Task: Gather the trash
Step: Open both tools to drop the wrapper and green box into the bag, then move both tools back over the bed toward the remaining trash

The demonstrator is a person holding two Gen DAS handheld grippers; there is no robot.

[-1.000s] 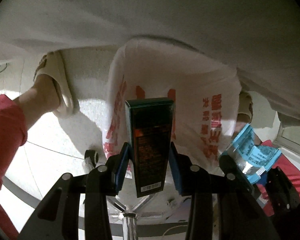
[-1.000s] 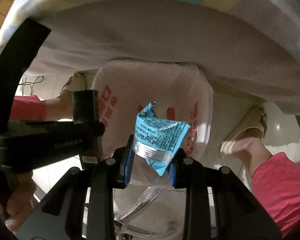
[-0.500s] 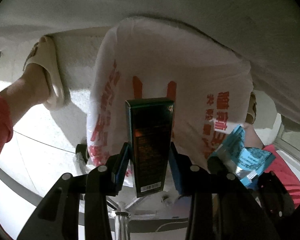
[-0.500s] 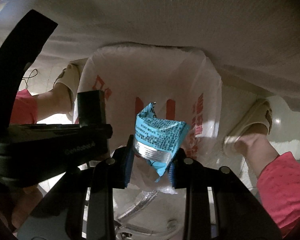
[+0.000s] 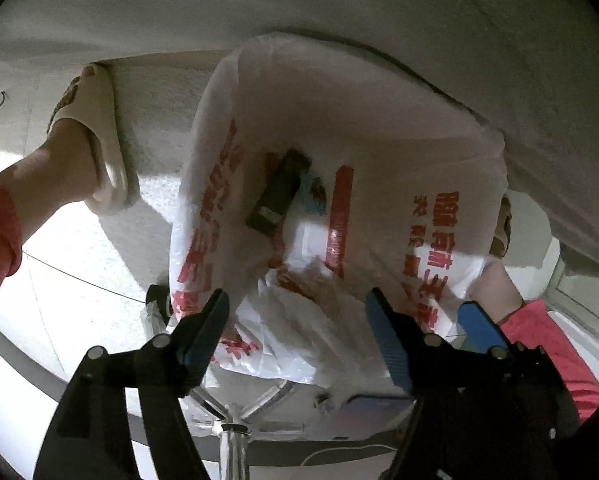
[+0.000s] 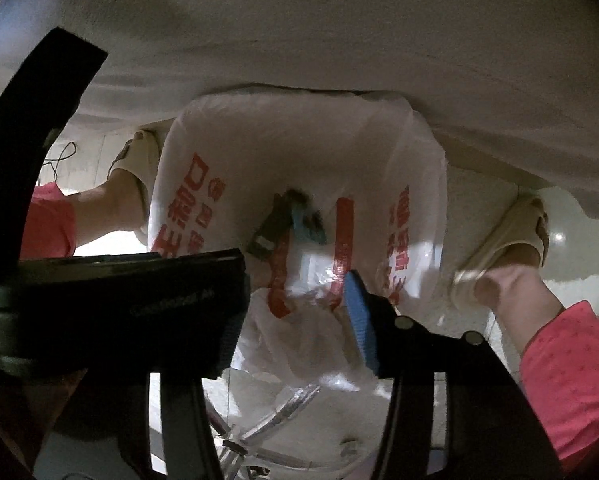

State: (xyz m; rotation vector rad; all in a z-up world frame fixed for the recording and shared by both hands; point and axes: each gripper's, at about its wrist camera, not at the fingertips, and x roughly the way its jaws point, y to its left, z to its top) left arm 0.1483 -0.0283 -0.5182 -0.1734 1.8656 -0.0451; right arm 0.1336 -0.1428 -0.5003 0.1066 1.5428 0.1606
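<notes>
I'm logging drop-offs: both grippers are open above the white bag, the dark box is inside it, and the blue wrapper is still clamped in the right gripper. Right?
Not quite. The blue wrapper is not in the right gripper, whose jaws stand open and empty; it lies inside the white bag beside the dark box, as the right wrist view shows. The left gripper is open too.

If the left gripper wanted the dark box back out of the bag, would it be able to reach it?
Probably yes. The left gripper is open and empty above the white bag, whose mouth gapes. The dark box lies inside beside the blue wrapper, uncovered.
</notes>
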